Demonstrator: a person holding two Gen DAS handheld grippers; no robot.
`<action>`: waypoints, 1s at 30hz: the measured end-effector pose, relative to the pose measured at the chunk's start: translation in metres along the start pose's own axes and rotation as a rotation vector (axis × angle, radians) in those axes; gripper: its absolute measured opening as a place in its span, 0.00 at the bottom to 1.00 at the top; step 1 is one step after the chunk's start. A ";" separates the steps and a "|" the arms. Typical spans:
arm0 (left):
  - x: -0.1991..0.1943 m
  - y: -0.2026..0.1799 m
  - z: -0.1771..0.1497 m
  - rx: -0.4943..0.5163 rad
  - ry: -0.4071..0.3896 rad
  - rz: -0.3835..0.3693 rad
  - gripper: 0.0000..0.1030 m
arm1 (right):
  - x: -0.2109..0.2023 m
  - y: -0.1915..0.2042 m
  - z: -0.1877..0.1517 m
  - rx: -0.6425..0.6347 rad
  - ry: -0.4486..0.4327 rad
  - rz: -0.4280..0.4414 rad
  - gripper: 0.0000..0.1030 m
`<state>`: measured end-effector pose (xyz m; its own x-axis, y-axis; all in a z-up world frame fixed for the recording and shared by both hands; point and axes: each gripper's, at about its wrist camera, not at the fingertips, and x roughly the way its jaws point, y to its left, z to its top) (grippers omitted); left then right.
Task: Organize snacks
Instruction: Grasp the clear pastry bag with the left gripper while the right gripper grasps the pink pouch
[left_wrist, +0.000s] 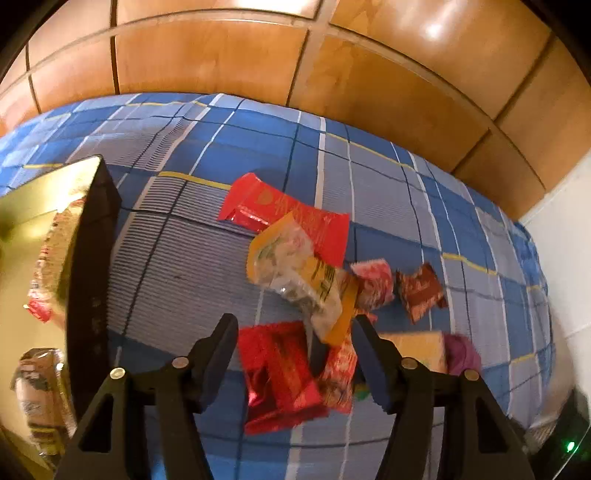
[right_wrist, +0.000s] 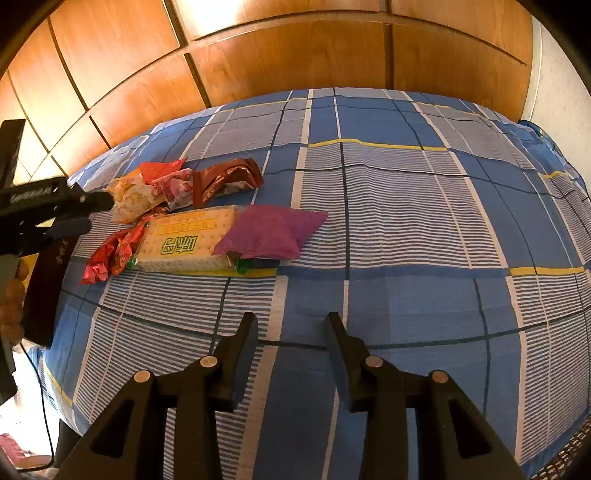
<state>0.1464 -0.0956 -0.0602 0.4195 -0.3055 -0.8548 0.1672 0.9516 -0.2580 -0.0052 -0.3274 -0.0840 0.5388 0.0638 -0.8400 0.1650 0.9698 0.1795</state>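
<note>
Left gripper (left_wrist: 295, 325) jaws apart over the snack pile, yellow-clear crinkly packet (left_wrist: 295, 273) lying between them. Right gripper (right_wrist: 291, 325) jaws apart, empty, above blue plaid bedsheet (right_wrist: 406, 221), well apart from the snacks.

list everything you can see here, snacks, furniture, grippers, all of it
cracker pack: 1, pale yellow, near edge of the pile
purple packet: 1, overlapping the cracker pack's right end
brown wrapper: 1, far side of the pile
red wrappers: several, scattered through the pile
clear yellow-edged bag: 1, lying over a red wrapper
box: 1, black outside, gold inside, left of the pile, snacks inside
bedspread: 1, blue-white check, under everything
wood panels: brown, behind the bed
left gripper: black, open over the pile
right gripper: black, open, nothing between its jaws
</note>
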 end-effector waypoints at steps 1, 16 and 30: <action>0.003 0.000 0.003 -0.013 -0.002 -0.004 0.65 | 0.000 0.000 0.000 0.000 0.000 0.001 0.37; 0.038 0.004 0.025 -0.048 -0.022 -0.045 0.42 | -0.005 -0.011 -0.001 0.035 -0.022 0.055 0.36; -0.042 0.021 -0.002 0.029 -0.145 -0.085 0.42 | -0.012 -0.006 0.032 0.084 -0.061 0.120 0.54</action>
<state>0.1305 -0.0625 -0.0305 0.5266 -0.3882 -0.7563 0.2324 0.9215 -0.3112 0.0138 -0.3417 -0.0590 0.6078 0.1607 -0.7777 0.1639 0.9329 0.3208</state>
